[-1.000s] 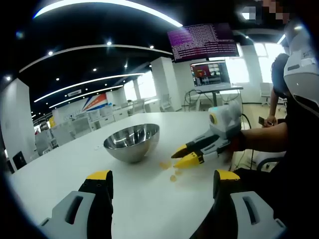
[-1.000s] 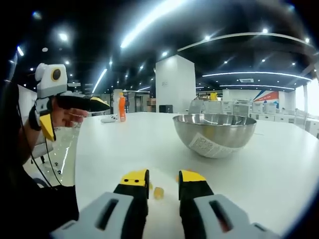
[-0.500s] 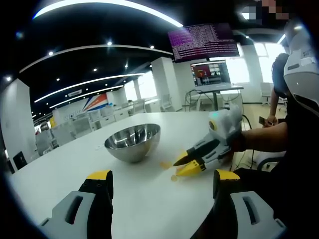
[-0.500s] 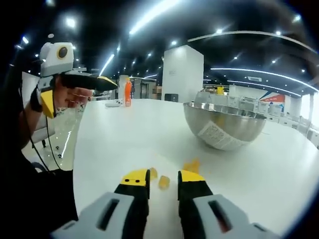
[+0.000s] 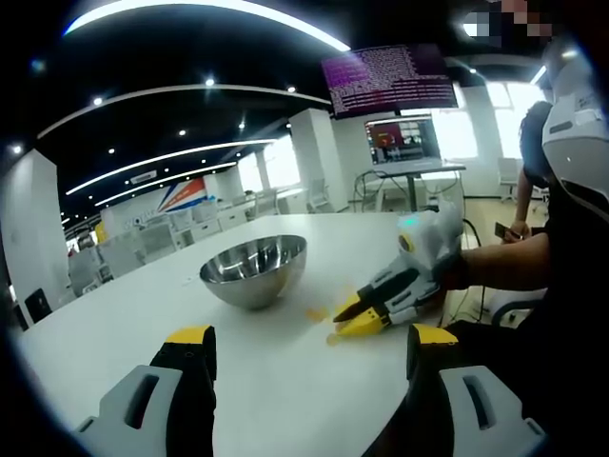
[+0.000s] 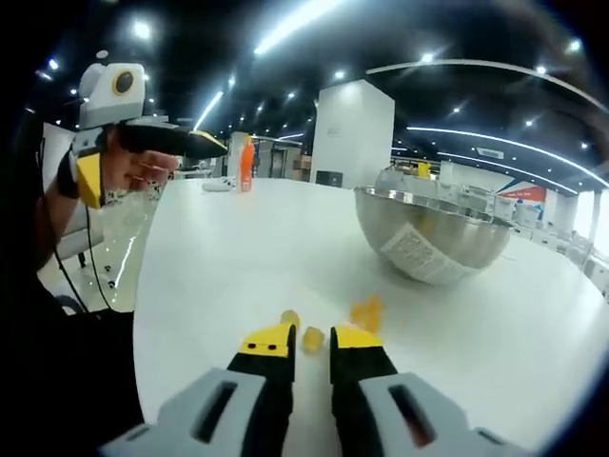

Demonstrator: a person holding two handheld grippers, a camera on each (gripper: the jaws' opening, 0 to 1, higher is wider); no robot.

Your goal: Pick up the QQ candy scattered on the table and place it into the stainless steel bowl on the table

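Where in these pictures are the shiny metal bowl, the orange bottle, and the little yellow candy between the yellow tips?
Stainless steel bowl [image 6: 433,252]: right gripper view, on its outer wall near the label.
Orange bottle [image 6: 246,165]: right gripper view, on its body, far across the table.
Candy [image 6: 311,338]: right gripper view, on the piece between the right gripper's [image 6: 310,341] jaws.

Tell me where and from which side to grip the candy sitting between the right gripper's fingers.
Grip the small candy across its two flanks. It lies flat on the white table, so only its sides seem open to a pinch. Come along the right gripper's present line, low and from the near side; its fingers already straddle the piece. Two more candies lie just beyond, so probably close without pushing further forward.
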